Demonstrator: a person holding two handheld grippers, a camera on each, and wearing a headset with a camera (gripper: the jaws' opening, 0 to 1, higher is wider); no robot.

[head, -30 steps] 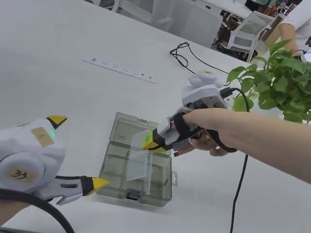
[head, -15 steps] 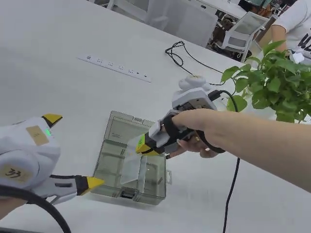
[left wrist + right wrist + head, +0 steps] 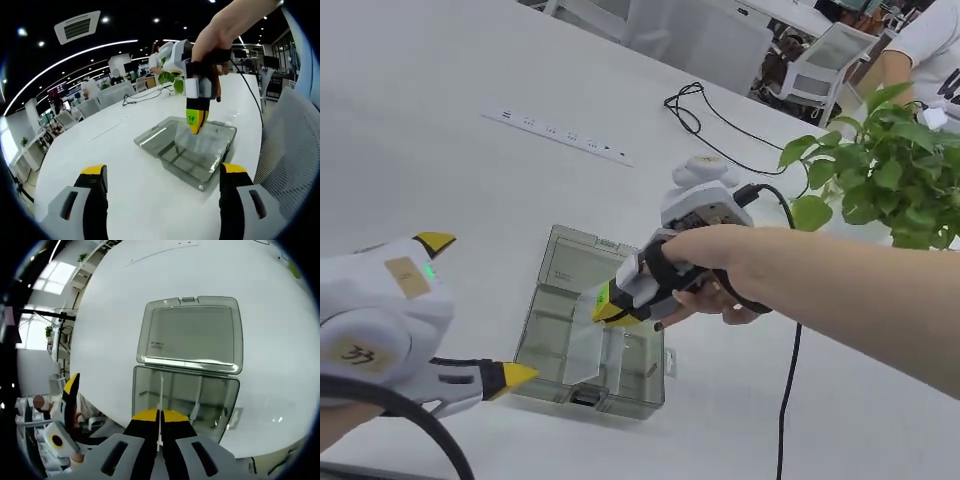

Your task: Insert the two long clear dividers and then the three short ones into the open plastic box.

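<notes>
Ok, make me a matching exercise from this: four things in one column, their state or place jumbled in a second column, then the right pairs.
Column one
1. right gripper
2. left gripper
3. plastic box
4. power strip

Column two
A. lid open, lying flat on the table
B. jaws open, holding nothing
C. on the table beyond the box
D. jaws shut on a clear divider over the box

Pairs: 1-D, 2-B, 3-A, 4-C

1 box (image 3: 570,265), 2 claws (image 3: 605,312) (image 3: 478,309), 1 plant (image 3: 880,170)
</notes>
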